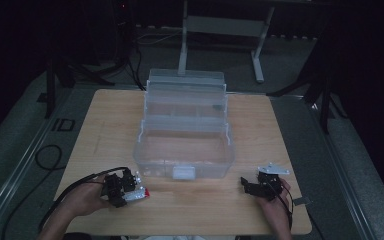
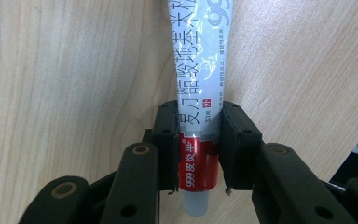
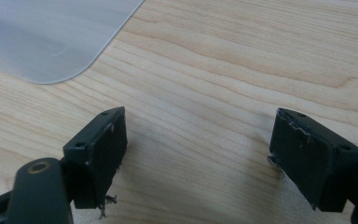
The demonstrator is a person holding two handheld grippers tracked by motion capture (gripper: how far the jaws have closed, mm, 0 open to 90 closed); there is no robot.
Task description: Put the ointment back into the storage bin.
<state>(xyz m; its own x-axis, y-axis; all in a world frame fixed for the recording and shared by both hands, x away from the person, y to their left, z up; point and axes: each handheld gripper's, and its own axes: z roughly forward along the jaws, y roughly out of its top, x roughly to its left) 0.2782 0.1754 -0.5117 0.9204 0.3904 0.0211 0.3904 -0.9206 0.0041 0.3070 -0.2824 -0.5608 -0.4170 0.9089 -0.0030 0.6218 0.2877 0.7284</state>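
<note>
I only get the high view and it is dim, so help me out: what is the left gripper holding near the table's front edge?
Observer: The left gripper is shut on a tube of ointment, white with a red band near the cap.
Operator: Where do the jaws hold it?
Observer: Across the red band, with the cap end pointing back toward the hand.
Operator: And the right gripper?
Observer: The right gripper stands open with bare wooden table between its jaws; a corner of the clear plastic box lies beyond them.
</note>
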